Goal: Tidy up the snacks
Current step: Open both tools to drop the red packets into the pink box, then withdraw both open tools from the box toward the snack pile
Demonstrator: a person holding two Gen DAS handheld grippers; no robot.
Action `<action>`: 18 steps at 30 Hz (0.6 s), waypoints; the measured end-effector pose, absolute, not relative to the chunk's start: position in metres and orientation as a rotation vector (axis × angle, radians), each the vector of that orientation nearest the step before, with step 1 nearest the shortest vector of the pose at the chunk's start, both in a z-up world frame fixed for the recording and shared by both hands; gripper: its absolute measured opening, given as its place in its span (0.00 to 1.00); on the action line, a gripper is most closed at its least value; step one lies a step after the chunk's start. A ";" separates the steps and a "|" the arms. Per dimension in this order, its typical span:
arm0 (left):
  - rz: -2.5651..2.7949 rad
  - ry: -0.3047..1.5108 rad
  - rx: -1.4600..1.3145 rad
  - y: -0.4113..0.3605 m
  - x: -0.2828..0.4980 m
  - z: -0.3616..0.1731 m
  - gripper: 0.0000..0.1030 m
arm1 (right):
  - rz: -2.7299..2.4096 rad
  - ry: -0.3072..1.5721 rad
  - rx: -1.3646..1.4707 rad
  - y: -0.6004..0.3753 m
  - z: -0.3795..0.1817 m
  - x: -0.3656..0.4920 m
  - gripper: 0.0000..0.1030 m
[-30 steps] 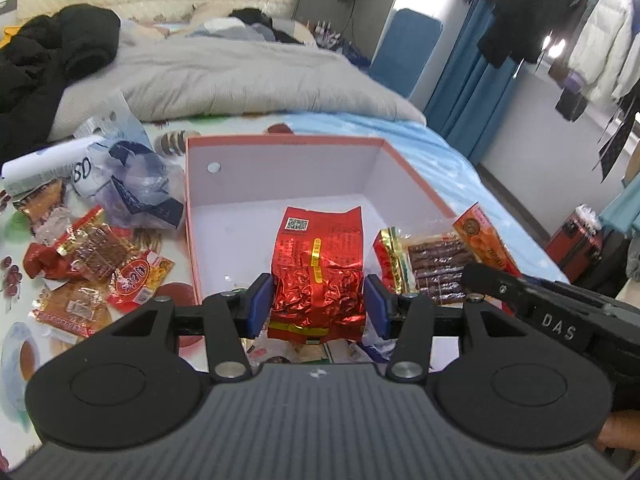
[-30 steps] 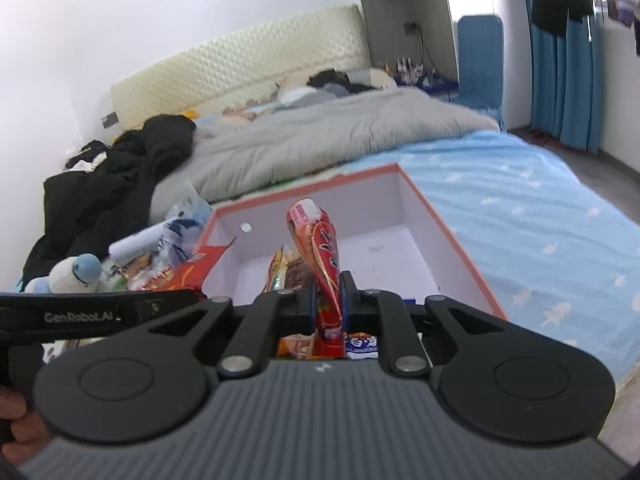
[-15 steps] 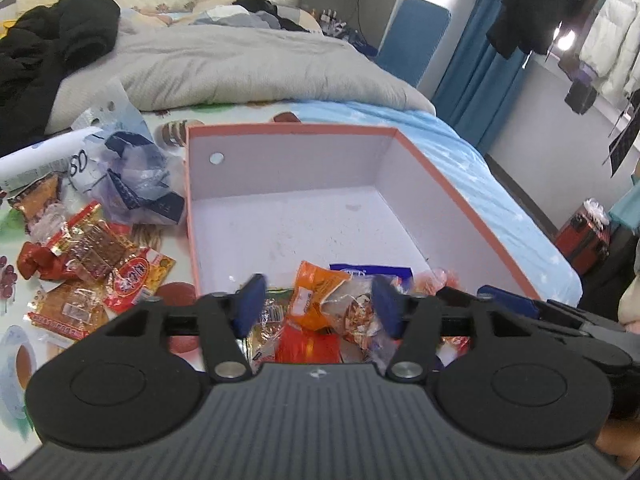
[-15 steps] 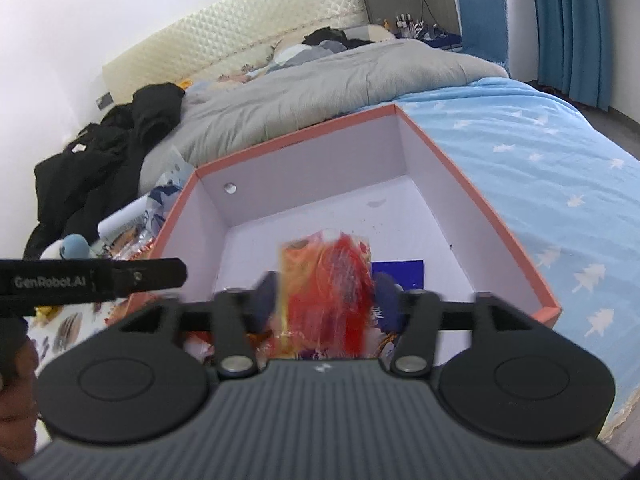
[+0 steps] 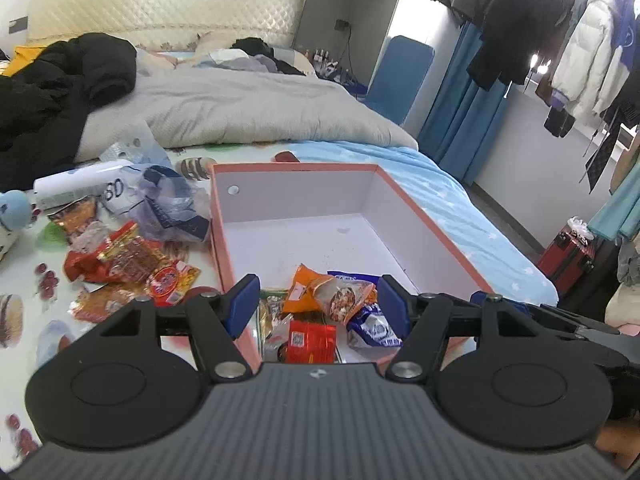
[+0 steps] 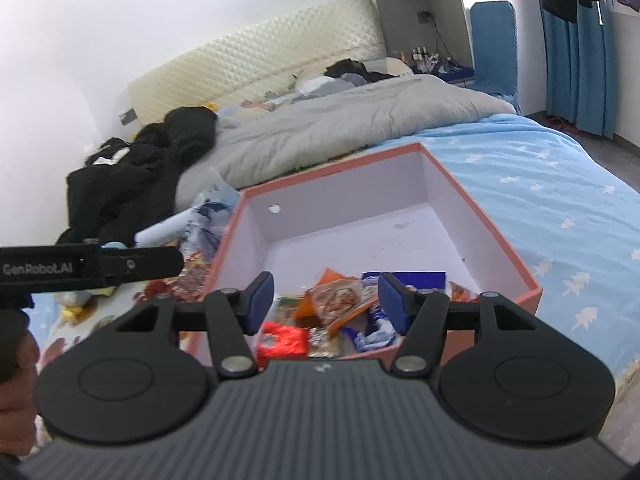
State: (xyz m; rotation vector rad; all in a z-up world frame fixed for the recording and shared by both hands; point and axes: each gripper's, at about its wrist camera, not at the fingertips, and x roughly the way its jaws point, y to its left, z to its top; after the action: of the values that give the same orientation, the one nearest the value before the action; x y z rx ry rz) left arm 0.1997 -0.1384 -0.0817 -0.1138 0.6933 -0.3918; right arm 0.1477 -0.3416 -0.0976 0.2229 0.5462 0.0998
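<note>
The snacks were split between two spots. A handful sat piled in the near end of the orange-rimmed box [image 5: 424, 216]: an orange packet [image 5: 320, 292] on top, a blue-and-white wrapper [image 5: 374, 328] to its right, and a red foil pack [image 5: 312, 342] lying flat closest to the camera. The far half of the box floor was bare white card with a few smudges on it.

The rest of the snacks [image 5: 128, 264] were scattered on the printed sheet just left of the box, mostly red and orange wrappers, with a crumpled plastic bag [image 5: 164, 200] beyond them and a white tube-shaped thing [image 5: 76, 184] further left.

The left gripper [image 5: 316, 300] hung over the near end of the box with its blue pads spread wide apart and nothing between them. Same deal with the right gripper [image 6: 326, 300]: fingers well apart, holding nothing, hovering over the same pile. From the right wrist view the left gripper's black body stuck in from the left edge, off to the side of the box.

Further out, a grey duvet [image 5: 248, 116] covered the far part of the bed, a black jacket [image 5: 60, 92] was heaped at the far left, and a blue star-print sheet [image 6: 540, 184] ran along the right of the box. Coats [image 5: 580, 48] hung at the far right.
</note>
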 end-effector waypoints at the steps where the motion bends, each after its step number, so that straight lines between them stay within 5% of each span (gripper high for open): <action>1: -0.388 0.689 -0.116 -0.133 0.192 -0.079 0.68 | 0.103 0.542 0.222 -0.338 -0.095 0.142 0.59; 18: -0.266 0.664 -0.176 -0.062 0.085 -0.067 0.68 | 0.186 0.524 0.213 -0.292 -0.078 0.070 0.59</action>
State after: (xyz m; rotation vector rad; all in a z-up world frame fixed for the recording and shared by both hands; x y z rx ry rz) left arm 0.0851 -0.0617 -0.0671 -0.1762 0.6643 -0.2658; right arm 0.0700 -0.2922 -0.0782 0.2134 0.5237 0.1861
